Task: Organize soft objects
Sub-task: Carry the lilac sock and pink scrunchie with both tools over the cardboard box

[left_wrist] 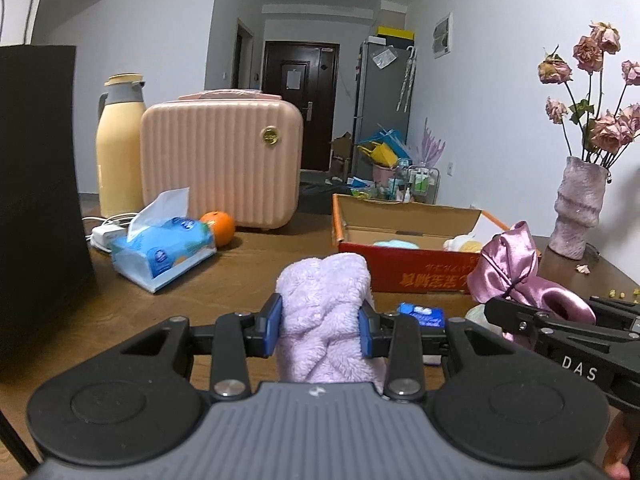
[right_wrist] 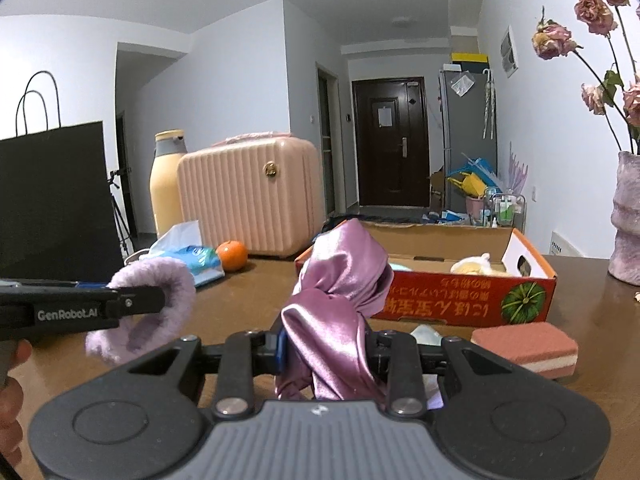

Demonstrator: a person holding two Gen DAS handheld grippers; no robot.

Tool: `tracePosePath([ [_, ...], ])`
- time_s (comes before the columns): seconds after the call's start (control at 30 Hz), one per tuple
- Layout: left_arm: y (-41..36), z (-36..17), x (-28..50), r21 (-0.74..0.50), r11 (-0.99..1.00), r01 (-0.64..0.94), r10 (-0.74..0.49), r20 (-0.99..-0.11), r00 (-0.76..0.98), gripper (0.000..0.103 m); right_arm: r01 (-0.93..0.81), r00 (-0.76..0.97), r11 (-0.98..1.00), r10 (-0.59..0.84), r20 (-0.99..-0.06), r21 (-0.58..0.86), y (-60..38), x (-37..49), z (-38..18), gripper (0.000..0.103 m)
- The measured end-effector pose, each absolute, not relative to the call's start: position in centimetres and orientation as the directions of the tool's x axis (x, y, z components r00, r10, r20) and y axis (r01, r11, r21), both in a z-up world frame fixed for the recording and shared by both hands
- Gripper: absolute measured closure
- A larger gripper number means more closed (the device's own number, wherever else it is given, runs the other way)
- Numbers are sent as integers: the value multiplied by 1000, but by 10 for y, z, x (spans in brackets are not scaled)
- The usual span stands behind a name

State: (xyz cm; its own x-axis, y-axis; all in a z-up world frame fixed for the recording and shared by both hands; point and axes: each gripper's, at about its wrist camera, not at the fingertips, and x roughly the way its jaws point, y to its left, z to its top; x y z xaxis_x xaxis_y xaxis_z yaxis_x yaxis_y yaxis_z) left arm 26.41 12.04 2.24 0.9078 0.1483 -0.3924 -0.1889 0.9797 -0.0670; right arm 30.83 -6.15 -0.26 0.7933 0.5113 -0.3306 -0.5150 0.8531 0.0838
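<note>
Two tools clamp lilac towel (left_wrist: 324,304), satin cloth (right_wrist: 340,300)

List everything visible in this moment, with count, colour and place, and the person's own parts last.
fluffy cloth: 1, lilac, in left gripper
satin cloth: 1, pink-purple, in right gripper
cardboard box: 1, red outside, table centre, soft items inside
sponge: 1, pink and white, before box
tissue pack: 1, blue, table left
orange: 1, orange, beside tissue pack
case: 1, pink ribbed, behind orange
flask: 1, yellow, left of case
paper bag: 1, black, far left
vase: 1, mauve, dried roses, right
left gripper: shut on fluffy cloth
right gripper: shut on satin cloth
</note>
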Motion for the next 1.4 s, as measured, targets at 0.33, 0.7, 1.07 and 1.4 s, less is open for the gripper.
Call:
tracePosePath([
  [0.33,96,33,290,-94,983,-155,110,-372,922,66,-493,814,864,498,-300,99,-83,326,5,73],
  [0.7,75,38,326,-117,984,-132,80,-372,925,66,-477,831,875,481,-278,87,-101,353,12,73],
  [1.07,69,43,355,-141,981,-135,76,-360,930,66,-462,844,883,466,-267,80,-114,381,15,73],
  [1.4,60,43,386,-150,980,-128,68,-352,934,66,-458,852,886,460,-250,69,-119,407,18,73],
])
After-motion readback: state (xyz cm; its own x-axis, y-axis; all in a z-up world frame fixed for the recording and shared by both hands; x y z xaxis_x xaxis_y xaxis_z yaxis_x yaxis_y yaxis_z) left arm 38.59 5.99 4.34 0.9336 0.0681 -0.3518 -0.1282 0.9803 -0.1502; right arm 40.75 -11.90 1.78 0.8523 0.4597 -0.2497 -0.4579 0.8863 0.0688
